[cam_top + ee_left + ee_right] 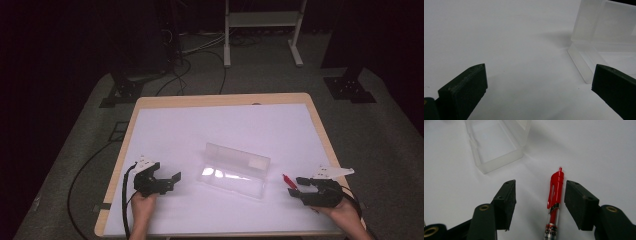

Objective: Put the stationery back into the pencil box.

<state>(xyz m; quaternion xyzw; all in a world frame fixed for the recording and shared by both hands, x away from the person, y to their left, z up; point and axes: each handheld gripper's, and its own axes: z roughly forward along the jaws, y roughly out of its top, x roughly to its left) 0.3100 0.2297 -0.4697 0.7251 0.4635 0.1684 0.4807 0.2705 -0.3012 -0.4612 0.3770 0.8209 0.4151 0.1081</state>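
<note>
- The pen [555, 195] — red cap, clear barrel — lies flat on the table [165, 125] at the near right, just right of the clear case [235, 170].
- The right gripper [540, 195] straddles it, jaws wide; the pen sits between them, closer to the right pad, and neither pad touches.
- Step in hand, I judge: picking up the pen. Next the jaws must centre on the barrel and close across it.
- The case lies open at mid-table, lid tilted back — a likely place for the pen.
- The left gripper [167, 181] rests near left, jaws wide and empty, pointing at the case.
- White sheet over a wood-edged table; grey floor, cables [197, 62] and a stand [262, 30] beyond, in a dark room.
</note>
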